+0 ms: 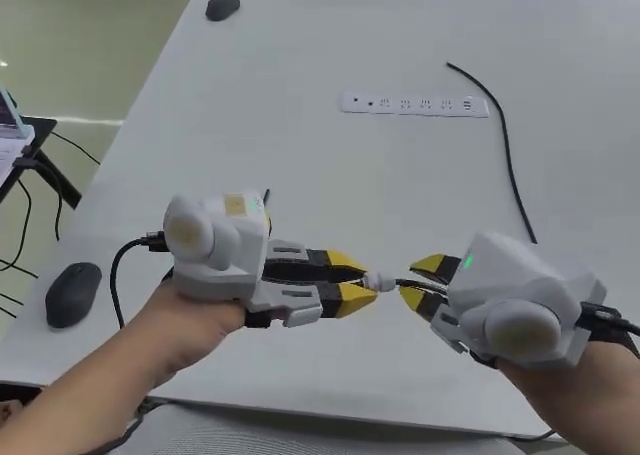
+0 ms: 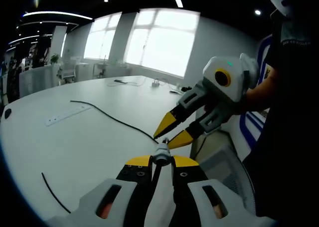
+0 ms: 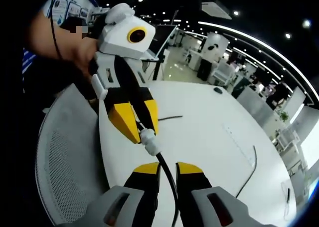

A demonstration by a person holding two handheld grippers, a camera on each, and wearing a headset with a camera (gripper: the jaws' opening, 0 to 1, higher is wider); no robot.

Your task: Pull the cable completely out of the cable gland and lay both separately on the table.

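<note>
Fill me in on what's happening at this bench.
A person holds a gripper in each hand above the white table. The left gripper is shut on the white cable gland. The black cable is not yet out of the gland and runs between the fingers of the right gripper. Whether they clamp it is unclear. Nothing is laid down yet.

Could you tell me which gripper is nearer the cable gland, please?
Left. The left gripper holds the cable gland in its jaws; the right gripper is just beside it, astride the cable.
</note>
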